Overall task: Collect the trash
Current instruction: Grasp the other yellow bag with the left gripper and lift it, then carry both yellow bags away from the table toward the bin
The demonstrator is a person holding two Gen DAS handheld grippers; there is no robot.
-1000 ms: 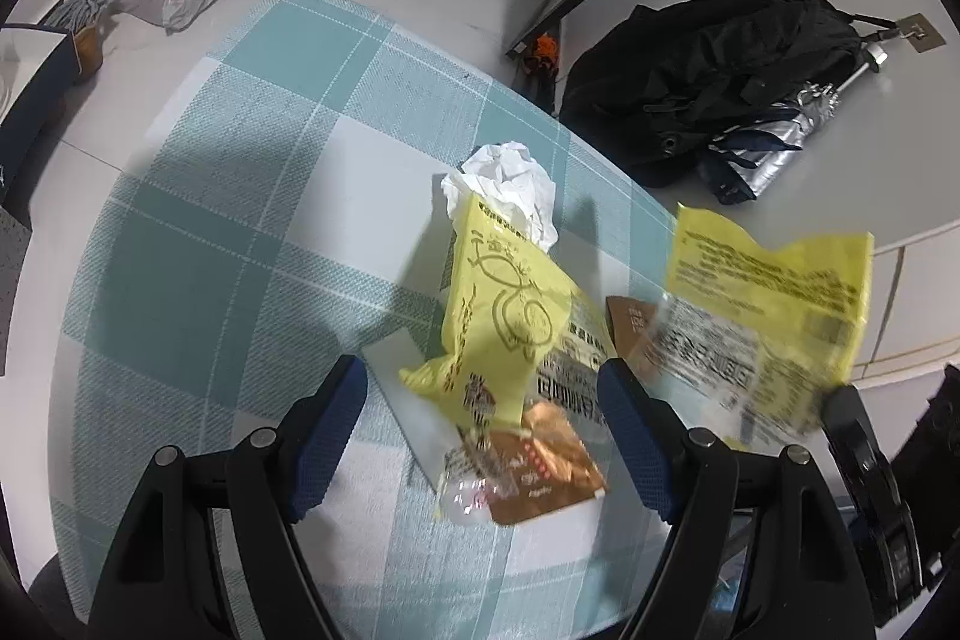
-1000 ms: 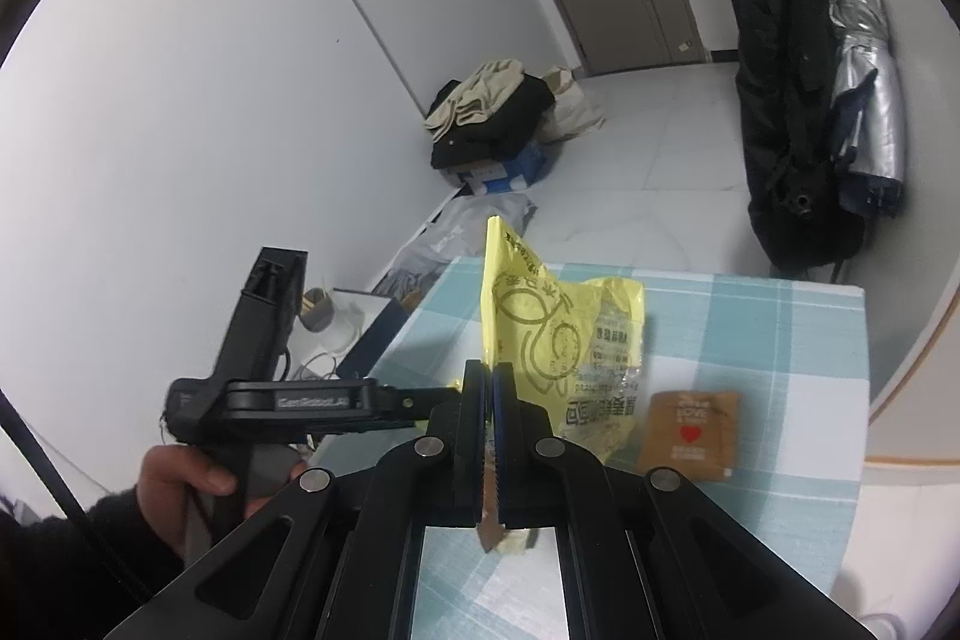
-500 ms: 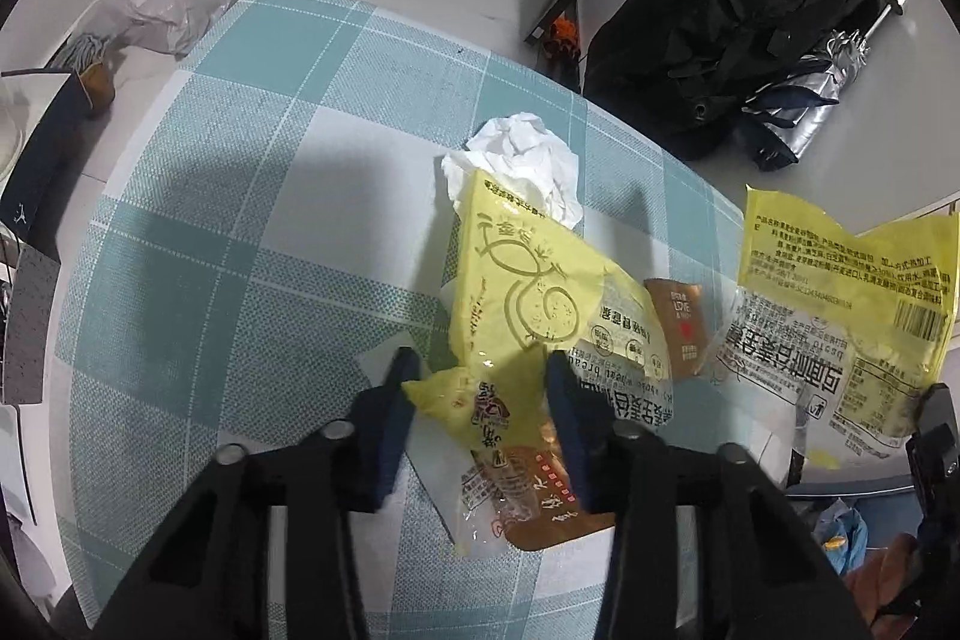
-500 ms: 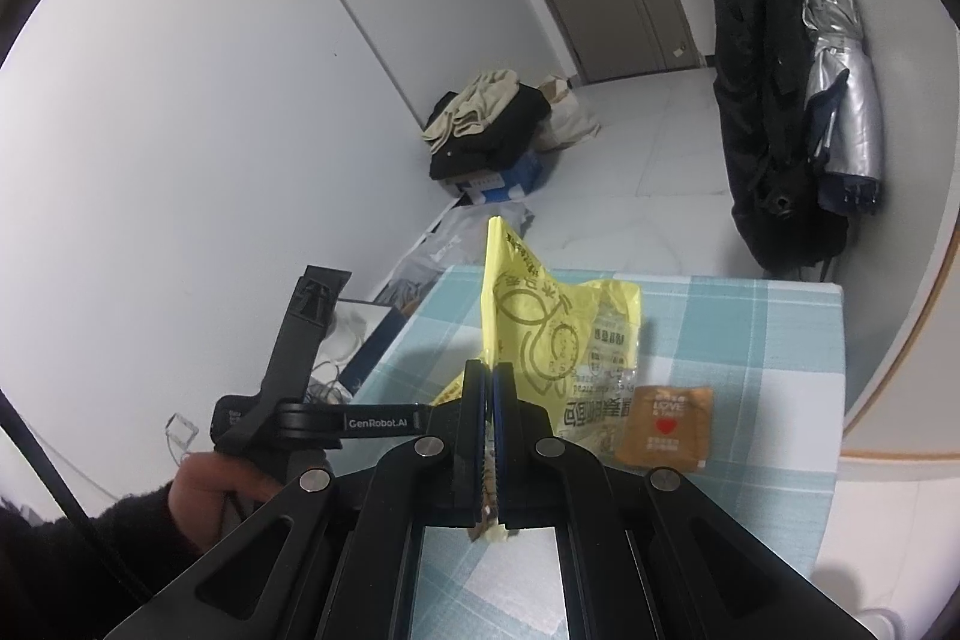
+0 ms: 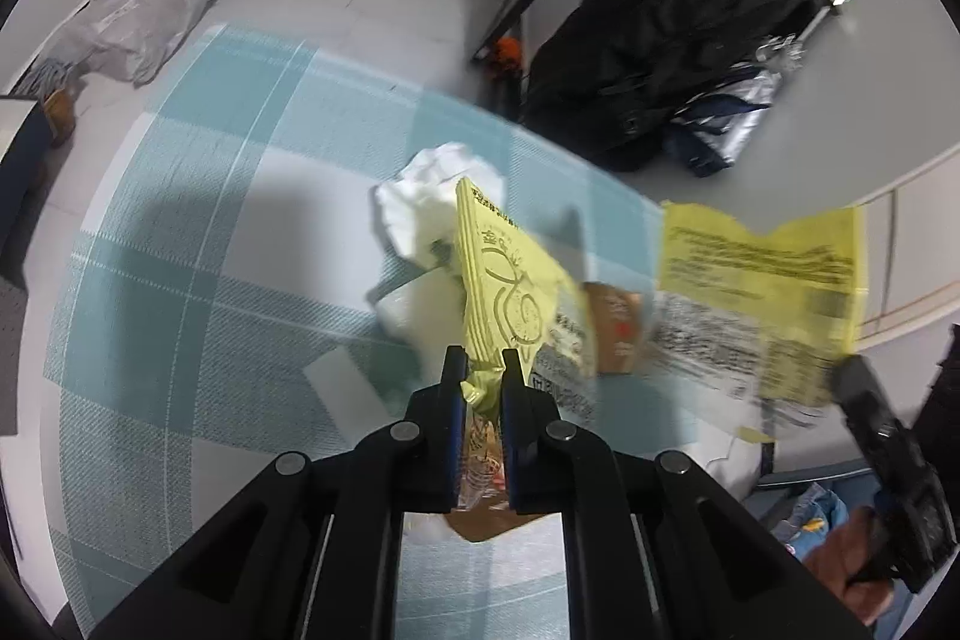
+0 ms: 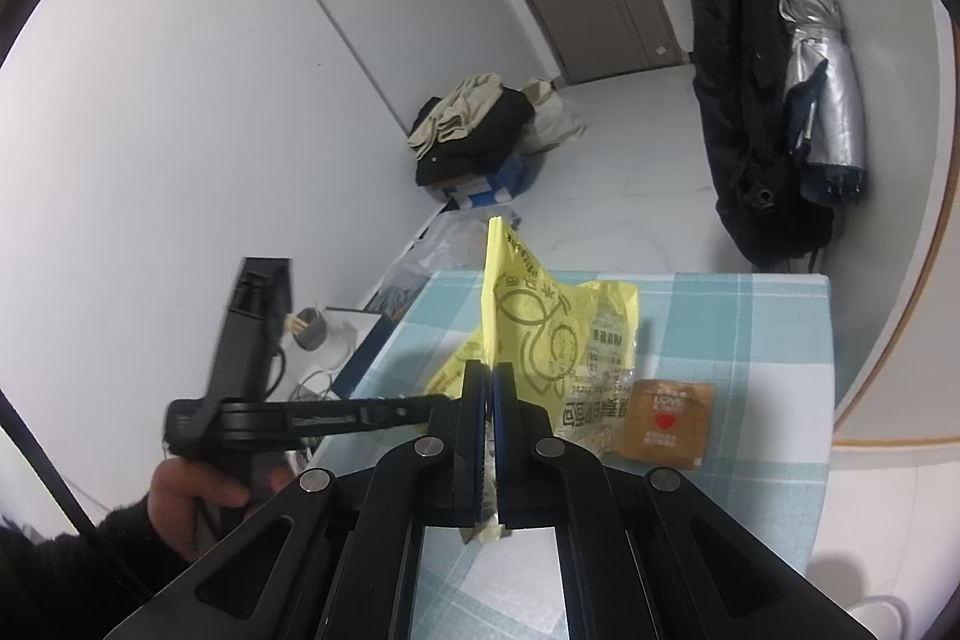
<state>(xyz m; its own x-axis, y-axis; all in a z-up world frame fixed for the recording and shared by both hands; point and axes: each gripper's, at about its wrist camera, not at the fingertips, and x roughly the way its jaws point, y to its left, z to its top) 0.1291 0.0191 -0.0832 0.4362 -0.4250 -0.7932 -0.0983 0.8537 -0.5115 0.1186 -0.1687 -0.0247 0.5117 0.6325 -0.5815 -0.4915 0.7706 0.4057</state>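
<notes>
At lower centre of both views, we pinch one crinkled yellow wrapper (image 5: 510,292) in each tool, left (image 5: 480,361) and right (image 6: 489,370), its long axis pointing up-frame.

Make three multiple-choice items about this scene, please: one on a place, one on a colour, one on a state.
1. Where does the crumpled white tissue lie?
A. on the floor
B. on the checked tablecloth
C. on the black backpack

2. What colour is the small sachet with a red heart?
A. brown
B. green
C. white

3. How is the left gripper?
A. wide open
B. shut on nothing
C. shut on a yellow wrapper

Answers: 1 B, cloth lies under it. 2 A, its face is brown. 3 C, plastic sits pinched between the pads.
</notes>
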